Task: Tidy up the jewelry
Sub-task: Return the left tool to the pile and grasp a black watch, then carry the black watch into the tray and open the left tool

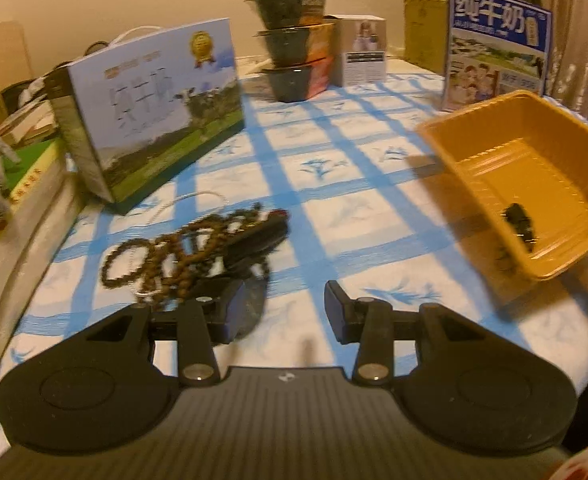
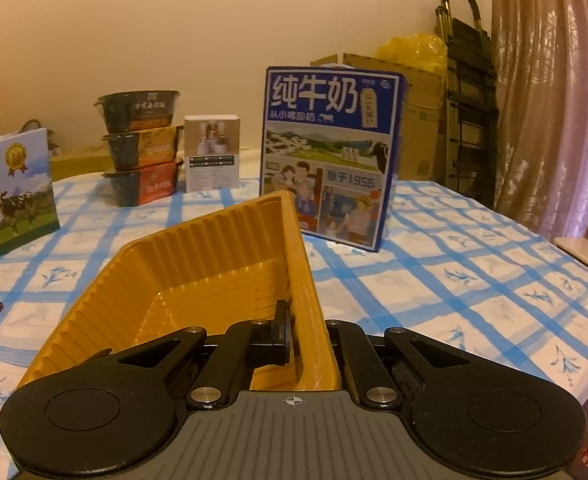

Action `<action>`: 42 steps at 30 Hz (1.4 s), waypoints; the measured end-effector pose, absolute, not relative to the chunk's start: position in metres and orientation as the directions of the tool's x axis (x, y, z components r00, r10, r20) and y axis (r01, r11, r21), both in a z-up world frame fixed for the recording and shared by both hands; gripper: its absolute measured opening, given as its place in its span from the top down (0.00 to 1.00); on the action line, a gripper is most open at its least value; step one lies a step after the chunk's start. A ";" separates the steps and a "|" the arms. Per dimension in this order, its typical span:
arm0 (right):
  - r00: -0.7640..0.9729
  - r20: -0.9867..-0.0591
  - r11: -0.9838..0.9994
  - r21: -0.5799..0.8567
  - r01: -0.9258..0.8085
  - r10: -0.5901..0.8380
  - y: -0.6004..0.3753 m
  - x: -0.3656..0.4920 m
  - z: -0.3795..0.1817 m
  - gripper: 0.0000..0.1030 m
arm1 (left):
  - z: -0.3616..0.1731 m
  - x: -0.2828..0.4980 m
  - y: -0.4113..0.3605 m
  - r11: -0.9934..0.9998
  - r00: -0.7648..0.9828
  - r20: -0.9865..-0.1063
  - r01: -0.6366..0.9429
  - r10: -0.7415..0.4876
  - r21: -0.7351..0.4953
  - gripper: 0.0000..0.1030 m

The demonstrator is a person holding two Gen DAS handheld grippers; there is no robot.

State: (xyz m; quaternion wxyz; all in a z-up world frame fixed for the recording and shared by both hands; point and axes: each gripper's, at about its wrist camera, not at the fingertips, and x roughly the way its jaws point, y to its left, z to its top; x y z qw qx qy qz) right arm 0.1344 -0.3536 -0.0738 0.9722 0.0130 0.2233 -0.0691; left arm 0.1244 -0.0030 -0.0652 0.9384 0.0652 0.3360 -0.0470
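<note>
Beaded bracelets, ribbed orange plastic tray.

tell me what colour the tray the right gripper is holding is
The tray is orange-yellow ribbed plastic, clearest in the right wrist view, where the right gripper clamps its wall.

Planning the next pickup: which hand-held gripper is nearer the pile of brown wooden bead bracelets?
Left. The left hand-held gripper is open right beside the brown wooden bead bracelets; the right hand-held gripper clamps the yellow plastic tray, farther away.
</note>
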 end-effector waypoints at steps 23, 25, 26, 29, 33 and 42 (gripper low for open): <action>0.888 -0.442 0.990 -0.004 0.143 -0.130 -0.355 0.135 -0.075 0.95 | -0.096 0.160 0.009 0.985 0.701 -0.713 0.119 0.002 0.121 0.89; 0.887 -0.443 0.990 -0.002 0.144 -0.130 -0.354 0.135 -0.076 0.95 | -0.099 0.160 0.008 0.985 0.694 -0.720 0.122 0.005 0.125 0.89; 0.887 -0.444 0.990 -0.002 0.144 -0.129 -0.354 0.135 -0.076 0.95 | -0.100 0.161 0.008 0.985 0.690 -0.724 0.122 0.007 0.125 0.88; 0.886 -0.446 0.990 0.000 0.142 -0.127 -0.353 0.134 -0.078 0.95 | -0.100 0.161 0.007 0.986 0.690 -0.724 0.120 0.003 0.119 0.91; 0.887 -0.445 0.990 0.001 0.142 -0.126 -0.353 0.134 -0.078 0.95 | -0.094 0.158 0.005 0.987 0.694 -0.720 0.127 -0.018 0.098 0.92; 0.891 -0.438 0.991 0.014 0.136 -0.116 -0.353 0.132 -0.077 0.96 | -0.061 0.149 -0.020 0.978 0.722 -0.674 0.208 -0.157 -0.005 0.92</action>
